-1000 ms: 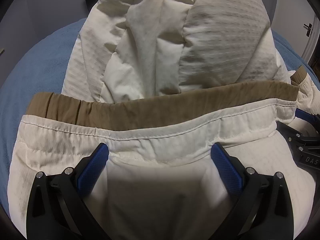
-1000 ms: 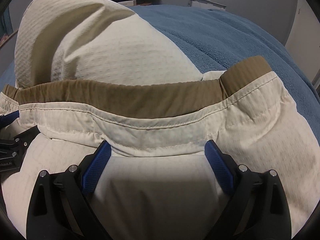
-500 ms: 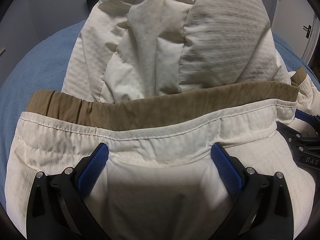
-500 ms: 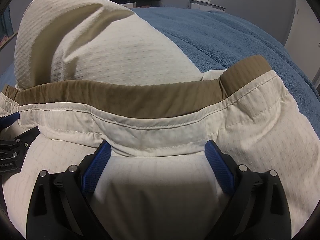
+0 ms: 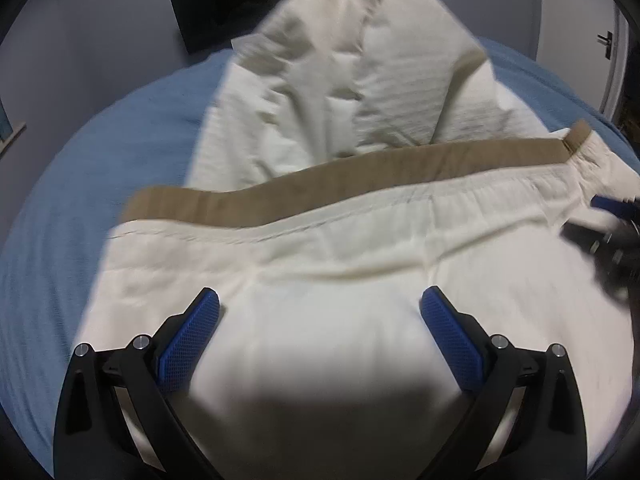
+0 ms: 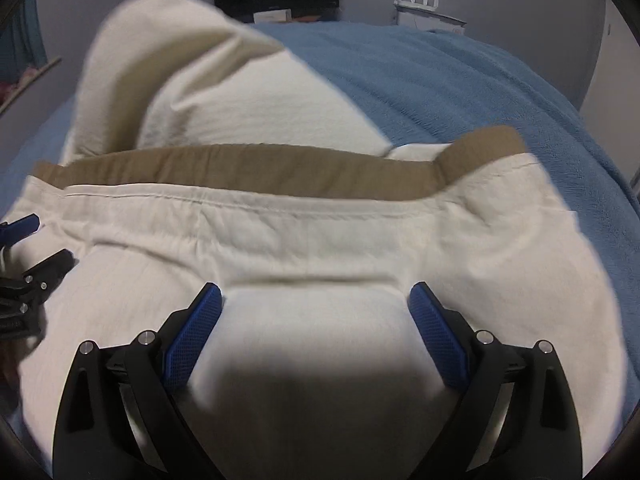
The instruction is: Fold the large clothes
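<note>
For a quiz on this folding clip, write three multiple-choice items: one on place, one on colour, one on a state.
1. Where does the cream textured garment lie?
A. on the blue fleece blanket
B. on a wooden floor
C. in a basket

2. What colour is the band along the garment's edge?
A. red
B. tan
C. black

3. How does the left claw stand?
A. shut on the band
C. open, above the cloth
B. out of view

Key: 1 A, blue blanket shows around the garment; 2 B, the tan strip runs across both views; 3 C, its blue pads stand wide apart, as do those of the right claw.
</note>
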Available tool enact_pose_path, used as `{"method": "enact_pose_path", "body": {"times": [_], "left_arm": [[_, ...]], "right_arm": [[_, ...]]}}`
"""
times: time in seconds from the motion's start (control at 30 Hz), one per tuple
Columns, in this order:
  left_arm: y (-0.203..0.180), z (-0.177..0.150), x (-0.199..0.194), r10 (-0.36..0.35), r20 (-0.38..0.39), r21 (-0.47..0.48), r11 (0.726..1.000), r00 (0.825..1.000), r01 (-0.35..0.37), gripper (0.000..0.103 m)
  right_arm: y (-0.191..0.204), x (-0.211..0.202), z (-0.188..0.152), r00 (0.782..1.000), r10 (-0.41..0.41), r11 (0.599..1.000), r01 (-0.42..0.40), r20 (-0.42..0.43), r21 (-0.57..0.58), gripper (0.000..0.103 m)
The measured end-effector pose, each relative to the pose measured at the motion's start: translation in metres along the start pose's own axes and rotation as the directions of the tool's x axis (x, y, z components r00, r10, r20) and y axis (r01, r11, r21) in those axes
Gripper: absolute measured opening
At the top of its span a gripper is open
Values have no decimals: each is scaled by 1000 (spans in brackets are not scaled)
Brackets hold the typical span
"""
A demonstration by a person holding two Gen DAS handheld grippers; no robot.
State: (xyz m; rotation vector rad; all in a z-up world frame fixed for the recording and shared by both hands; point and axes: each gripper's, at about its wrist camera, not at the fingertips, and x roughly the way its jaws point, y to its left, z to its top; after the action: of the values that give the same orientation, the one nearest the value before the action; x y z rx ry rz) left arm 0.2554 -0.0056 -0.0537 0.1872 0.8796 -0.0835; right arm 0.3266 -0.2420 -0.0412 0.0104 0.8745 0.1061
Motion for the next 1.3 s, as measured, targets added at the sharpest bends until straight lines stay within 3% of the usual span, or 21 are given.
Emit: {"method": "enact_pose_path", "body": {"times": [0.07,0.13,0.2,0.33,0.7,0.9,1.0,1.13,1.3], "left_arm": [[19,-11,-10,-21,-8,-47,999,1000,21,98],[41,-25,-19,-46,2,-133,990,999,46,98],[51,-37,-20,-48,11,-163,985,999,49,98],[48,-53,-9,-38,22,-111,993,999,40,98],[67,-58,28,-150,-35,-166,976,988,142,98],[66,-64,42,-150,-30,-167,976,988,143,98],[66,-65,39,-118,-20,-164,980,993,113,98],[48,-66,13,-59,-28,-138,989,998,54,98],[41,-81,-20,-57,-79,-66,996,995,52,98]], "right_arm": [[-19,-17,-8,999,10,999,-11,33,37,90],[-35,-35,-20,995,-65,997,61,75,47,90],[-48,-44,-33,991,-85,995,80,99,59,90],[-56,-32,-53,994,-71,997,69,79,33,90],[-68,0,-58,999,1,993,-6,48,117,90],[-66,1,-62,998,8,993,-15,62,120,90],[-62,-6,-62,998,-26,994,19,64,104,90],[-59,-31,-63,999,-45,992,43,16,115,90],[-52,-74,-81,999,-54,998,54,-4,46,90]]}}
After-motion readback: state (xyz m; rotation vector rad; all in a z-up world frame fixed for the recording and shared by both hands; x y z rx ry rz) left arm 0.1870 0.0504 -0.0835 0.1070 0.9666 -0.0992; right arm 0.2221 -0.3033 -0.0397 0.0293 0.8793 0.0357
